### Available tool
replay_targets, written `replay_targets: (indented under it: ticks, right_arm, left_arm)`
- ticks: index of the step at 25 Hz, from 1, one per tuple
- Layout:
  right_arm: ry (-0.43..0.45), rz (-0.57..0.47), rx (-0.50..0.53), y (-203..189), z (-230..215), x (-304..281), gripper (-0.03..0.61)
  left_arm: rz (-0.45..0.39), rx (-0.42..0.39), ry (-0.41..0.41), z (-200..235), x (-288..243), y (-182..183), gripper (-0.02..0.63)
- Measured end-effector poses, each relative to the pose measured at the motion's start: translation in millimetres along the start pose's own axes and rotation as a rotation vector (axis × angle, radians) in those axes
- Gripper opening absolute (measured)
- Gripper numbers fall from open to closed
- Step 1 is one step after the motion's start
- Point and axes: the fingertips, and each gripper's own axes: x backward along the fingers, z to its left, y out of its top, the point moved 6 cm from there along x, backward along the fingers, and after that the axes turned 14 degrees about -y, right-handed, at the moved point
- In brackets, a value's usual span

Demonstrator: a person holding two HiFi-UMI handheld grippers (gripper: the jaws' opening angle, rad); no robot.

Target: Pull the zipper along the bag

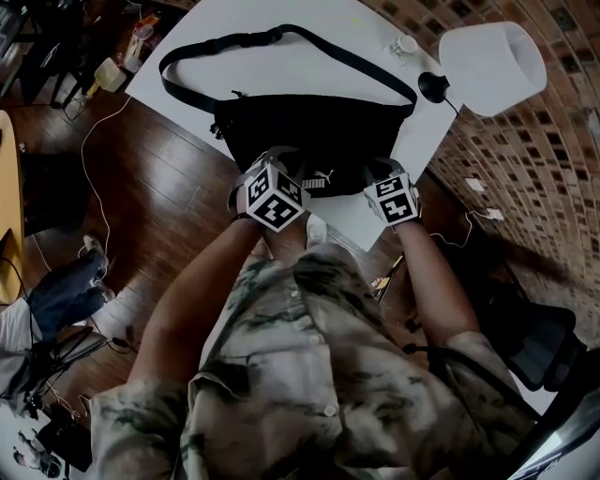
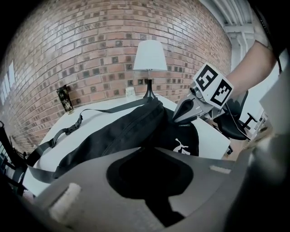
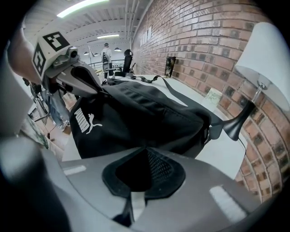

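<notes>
A black waist bag with a white cat logo lies on the white table, its strap looped towards the far side. The zipper line runs along the bag's top. My left gripper sits at the bag's near left corner and my right gripper at the near right corner. In the left gripper view the jaws are closed with black fabric between them. In the right gripper view the jaws are closed on black mesh fabric, with a pale strip in the slit. Each view shows the other gripper pinching the bag's edge.
A white-shaded lamp on a black base stands at the table's far right, by the brick wall. A small jar stands beside it and a dark bottle further along the wall. An office chair stands beyond the table's edge.
</notes>
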Motion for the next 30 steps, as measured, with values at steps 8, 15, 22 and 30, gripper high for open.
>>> replay_targets:
  ticks: [8, 15, 22, 30]
  right_arm:
    - [-0.078, 0.048, -0.009, -2.3, -0.8, -3.7, -0.002]
    - [-0.143, 0.090, -0.022, -2.0, -1.8, -6.0, -0.005]
    - [-0.185, 0.133, -0.033, 0.7, -1.1, -6.5, -0.005]
    - [-0.219, 0.156, -0.058, 2.0, -1.5, -6.3, -0.005]
  left_arm:
    - [-0.019, 0.005, -0.016, 16.0, 24.1, -23.9, 0.031]
    - [-0.044, 0.021, -0.034, 29.5, 41.9, -41.5, 0.031]
    - [-0.060, 0.025, -0.036, 45.6, 57.5, -56.5, 0.031]
    - [-0.061, 0.041, -0.028, 59.7, 71.0, -77.2, 0.031]
